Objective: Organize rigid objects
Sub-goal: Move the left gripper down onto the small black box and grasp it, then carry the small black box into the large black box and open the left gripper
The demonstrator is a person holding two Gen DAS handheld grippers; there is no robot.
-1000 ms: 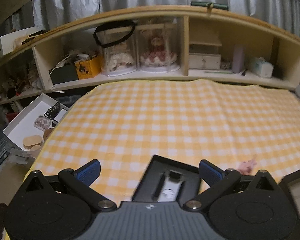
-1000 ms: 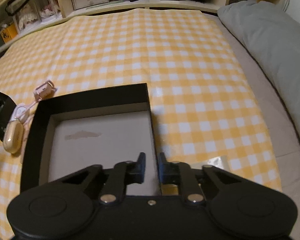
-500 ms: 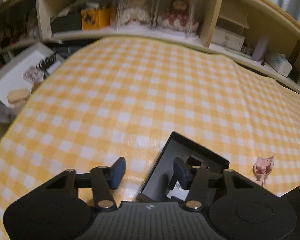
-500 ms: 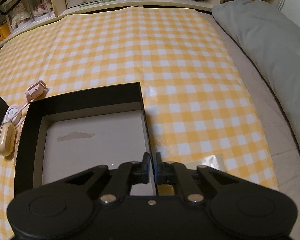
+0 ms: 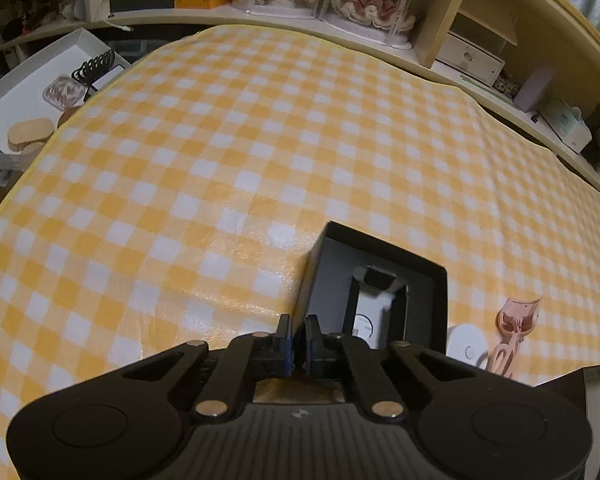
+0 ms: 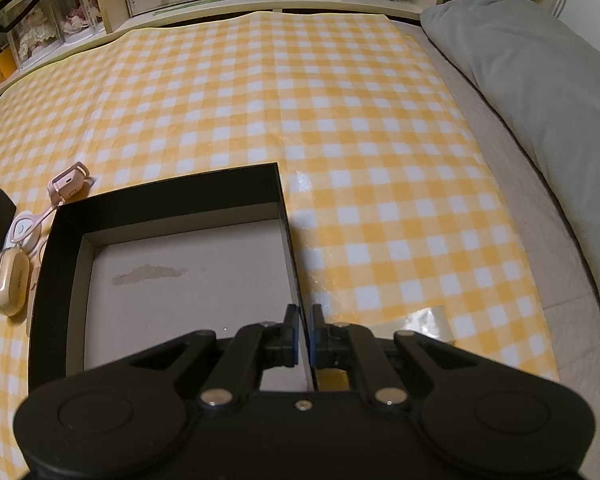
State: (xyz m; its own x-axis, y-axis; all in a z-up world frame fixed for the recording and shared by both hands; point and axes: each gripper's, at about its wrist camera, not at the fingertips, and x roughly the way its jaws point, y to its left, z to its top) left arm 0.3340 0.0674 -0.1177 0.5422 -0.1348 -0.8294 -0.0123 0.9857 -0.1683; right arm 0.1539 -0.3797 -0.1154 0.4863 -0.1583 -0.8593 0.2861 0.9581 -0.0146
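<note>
A small black box (image 5: pixel 380 276) lies open in the lower middle of the left wrist view, on a yellow-and-white checked cloth (image 5: pixel 228 152); inside it sits a white item with a dark clip at its top, too blurred to name. The left gripper (image 5: pixel 298 338) has its jaws pressed together on the box's left wall, one pad outside and one inside. Just right of the box lie a white round piece (image 5: pixel 466 344) and a pink clip-like object (image 5: pixel 516 316), near the lower right edge.

In the right wrist view a larger black tray (image 6: pixel 168 200) with a pale cardboard floor fills the lower left. The right gripper (image 6: pixel 305 334) is clamped on the tray's right wall, a pad on each side. Left of the tray lie a beige oval case (image 6: pixel 10 288), a pink corded piece (image 6: pixel 70 180) and, at the frame's left edge, the small black box again. A scrap of clear tape (image 6: pixel 424 322) lies on the cloth to the right of the gripper.

Further out, a grey pillow (image 6: pixel 532 80) fills the upper right, and wooden shelves (image 5: pixel 452 8) with dolls in clear cases run along the top. In the upper left of the left view a white tray (image 5: pixel 16 92) holds small items
</note>
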